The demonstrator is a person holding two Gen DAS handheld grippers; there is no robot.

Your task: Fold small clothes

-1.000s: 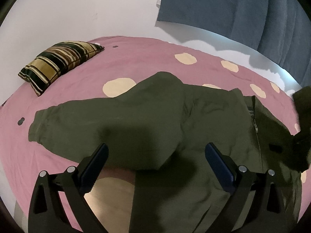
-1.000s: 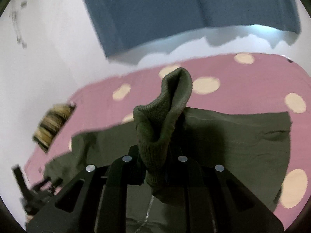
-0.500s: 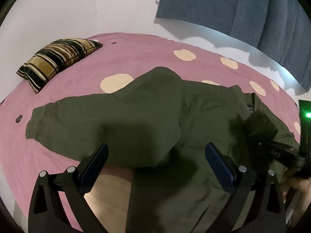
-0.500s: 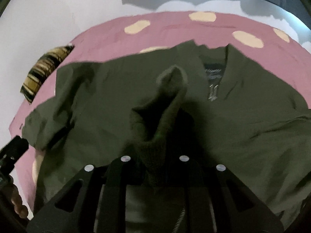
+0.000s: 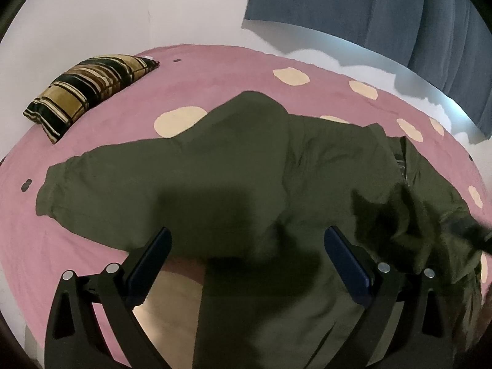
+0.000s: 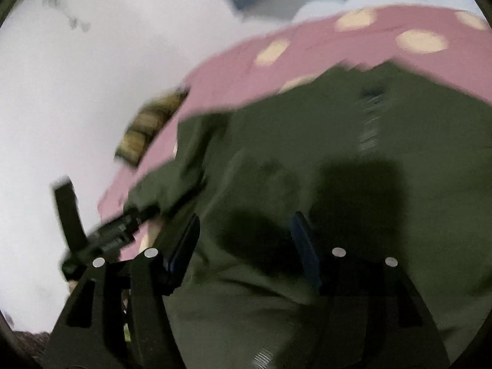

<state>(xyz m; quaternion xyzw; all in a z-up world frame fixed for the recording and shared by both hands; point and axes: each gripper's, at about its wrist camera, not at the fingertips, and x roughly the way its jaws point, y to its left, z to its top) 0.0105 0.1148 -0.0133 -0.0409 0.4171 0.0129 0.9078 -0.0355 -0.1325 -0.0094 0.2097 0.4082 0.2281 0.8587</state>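
An olive green jacket (image 5: pixel 246 166) lies spread on the pink bedspread (image 5: pixel 215 73), one sleeve (image 5: pixel 92 184) stretched out to the left. Its other sleeve's ribbed cuff (image 5: pixel 381 215) rests on the jacket's front beside the zip. My left gripper (image 5: pixel 247 240) hovers open over the jacket's lower part, nothing between its fingers. In the blurred right wrist view my right gripper (image 6: pixel 246 224) is low over the jacket (image 6: pixel 307 141). Its jaws are opening, with only flat jacket cloth under the gap and no pad pressing on it.
A striped brown and black pillow (image 5: pixel 89 83) lies at the bed's far left near the white wall. A blue curtain (image 5: pixel 369 9) hangs behind the bed. The left hand's gripper (image 6: pixel 101 236) shows as a dark blur at the left of the right wrist view.
My right gripper carried the cuff down and across onto the jacket's front, then its jaws parted and let the cuff go. The left gripper stayed in place, open.
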